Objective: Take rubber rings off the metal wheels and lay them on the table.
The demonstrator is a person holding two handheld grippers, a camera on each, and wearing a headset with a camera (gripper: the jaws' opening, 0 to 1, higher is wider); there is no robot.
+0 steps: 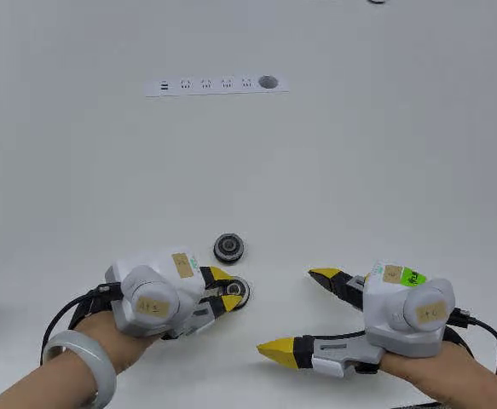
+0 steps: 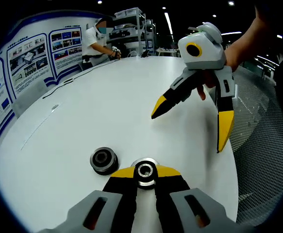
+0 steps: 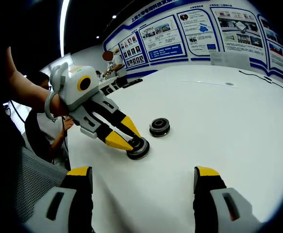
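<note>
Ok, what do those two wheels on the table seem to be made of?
Free wheel: matte black outer band, probably a rubber ring, around a glossy grey hub, likely metal. Held wheel, in the left tool: bright silvery rim, apparently polished metal, dark centre.

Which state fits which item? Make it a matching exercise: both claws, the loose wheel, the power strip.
Items:
1. left claw
2. right claw
3. loose wheel
4. power strip

States:
A. open, holding nothing
B. at the far side of the table
C. shut on the gripped wheel
D. lying flat, touched by neither claw

Pairs: 1-C, 2-A, 3-D, 4-B
</note>
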